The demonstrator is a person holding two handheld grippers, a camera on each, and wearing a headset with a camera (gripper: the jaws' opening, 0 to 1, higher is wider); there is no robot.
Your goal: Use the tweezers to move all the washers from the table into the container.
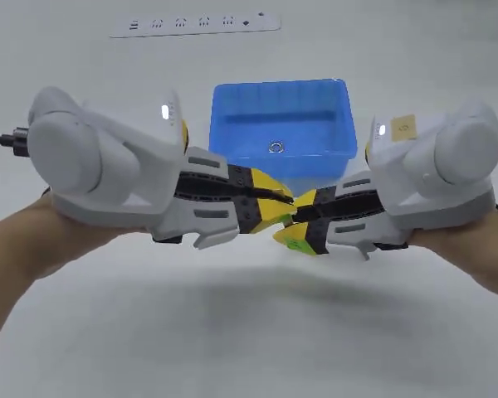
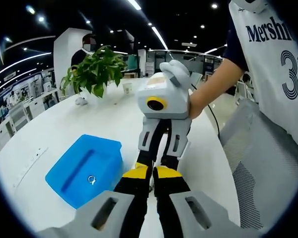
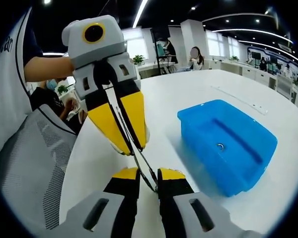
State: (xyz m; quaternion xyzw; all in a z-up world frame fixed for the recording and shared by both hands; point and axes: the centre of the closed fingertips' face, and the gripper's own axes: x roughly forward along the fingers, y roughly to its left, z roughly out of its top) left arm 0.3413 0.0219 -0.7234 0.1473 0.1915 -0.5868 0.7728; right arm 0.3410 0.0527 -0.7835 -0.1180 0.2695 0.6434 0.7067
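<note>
Head view: left hand-held gripper [image 1: 275, 197] and right hand-held gripper [image 1: 300, 217] meet tip to tip before the container [image 1: 232, 137], one washer [image 1: 275, 148] inside. Left gripper view: container sits beside, on the worktop [image 2: 104, 119]. Right gripper view: left jaws pinch the tweezers [image 3: 139, 158], probably a handover; right jaws stand narrow around them, grip unclear.

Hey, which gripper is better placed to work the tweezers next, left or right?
Probably left. The left gripper has its yellow jaws clamped on the tweezers, whose far end only reaches between the jaws of the right gripper, with gaps showing.
</note>
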